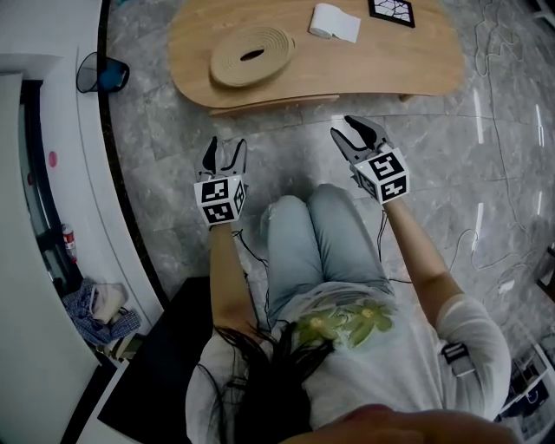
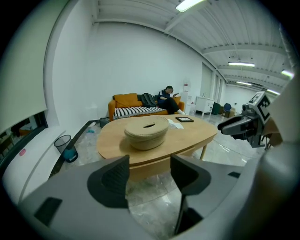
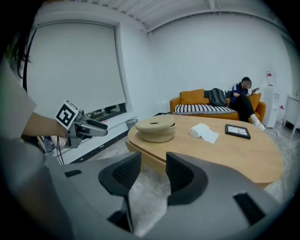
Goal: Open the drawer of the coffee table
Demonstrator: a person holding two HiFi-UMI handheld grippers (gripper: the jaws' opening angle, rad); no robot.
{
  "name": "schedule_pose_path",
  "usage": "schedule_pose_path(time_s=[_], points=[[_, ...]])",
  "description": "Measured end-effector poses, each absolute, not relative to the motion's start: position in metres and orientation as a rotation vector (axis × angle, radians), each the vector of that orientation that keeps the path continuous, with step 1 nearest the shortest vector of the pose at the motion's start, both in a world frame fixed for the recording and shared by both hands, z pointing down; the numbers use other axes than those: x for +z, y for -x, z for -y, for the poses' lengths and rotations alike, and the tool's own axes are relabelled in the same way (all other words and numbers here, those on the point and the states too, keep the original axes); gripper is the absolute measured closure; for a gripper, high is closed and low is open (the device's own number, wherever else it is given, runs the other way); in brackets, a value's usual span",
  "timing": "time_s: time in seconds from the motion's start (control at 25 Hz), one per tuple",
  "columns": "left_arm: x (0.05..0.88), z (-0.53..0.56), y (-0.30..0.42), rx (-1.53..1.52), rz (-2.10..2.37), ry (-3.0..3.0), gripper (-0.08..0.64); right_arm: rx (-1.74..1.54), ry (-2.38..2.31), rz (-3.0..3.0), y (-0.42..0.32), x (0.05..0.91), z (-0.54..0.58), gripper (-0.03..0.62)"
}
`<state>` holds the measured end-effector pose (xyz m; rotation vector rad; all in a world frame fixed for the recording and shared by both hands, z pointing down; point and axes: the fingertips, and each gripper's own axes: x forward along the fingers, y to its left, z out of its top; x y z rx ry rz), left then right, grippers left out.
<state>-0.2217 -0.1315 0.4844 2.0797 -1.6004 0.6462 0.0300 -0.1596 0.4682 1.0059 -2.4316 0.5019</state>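
Note:
The oval wooden coffee table (image 1: 390, 65) stands across the top of the head view, its drawer front (image 1: 276, 103) a pale strip under the near edge. Both grippers hang over the marble floor short of that edge, apart from it. My left gripper (image 1: 225, 154) is open with nothing between its jaws; the left gripper view shows the drawer front (image 2: 152, 165) straight ahead of this gripper (image 2: 150, 172). My right gripper (image 1: 359, 134) is also open and empty. In the right gripper view this gripper (image 3: 153, 171) faces the table's near edge (image 3: 146, 158).
On the tabletop lie a round woven box (image 1: 251, 54), a roll of tissue (image 1: 334, 22) and a framed picture (image 1: 392, 10). A black mesh bin (image 1: 99, 72) stands at the left wall. The person's knees (image 1: 314, 227) sit between the grippers. A sofa (image 2: 135, 106) with a seated person is beyond.

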Motion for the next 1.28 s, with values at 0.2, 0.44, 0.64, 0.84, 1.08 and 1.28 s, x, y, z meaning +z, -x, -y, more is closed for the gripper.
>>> schedule_pose_path(time_s=[0.2,0.44,0.64,0.84,1.08,1.28], points=[[0.518,0.149,0.239,0.669,1.644,-2.076,0.288,0.506,-1.021,2.418,-0.033,0.509,0.178,0.409],[0.573,0.168,0.271,0.718,1.706,-2.053,0.272,0.470,-1.020,2.406,-0.033,0.568,0.195,0.399],[0.617,0.182,0.293,0.786,1.753,-2.062,0.255,0.410,-1.132,2.377,-0.045,0.611,0.217,0.393],[0.639,0.202,0.316,0.734,1.869,-2.075,0.227,0.367,-1.262,2.356,-0.064,0.643,0.236,0.387],[0.646,0.223,0.311,0.684,1.863,-2.213,0.209,0.307,-1.229,2.423,-0.056,0.661,0.244,0.379],[0.655,0.224,0.311,0.697,1.804,-2.266,0.198,0.271,-1.231,2.477,-0.048,0.660,0.255,0.379]])
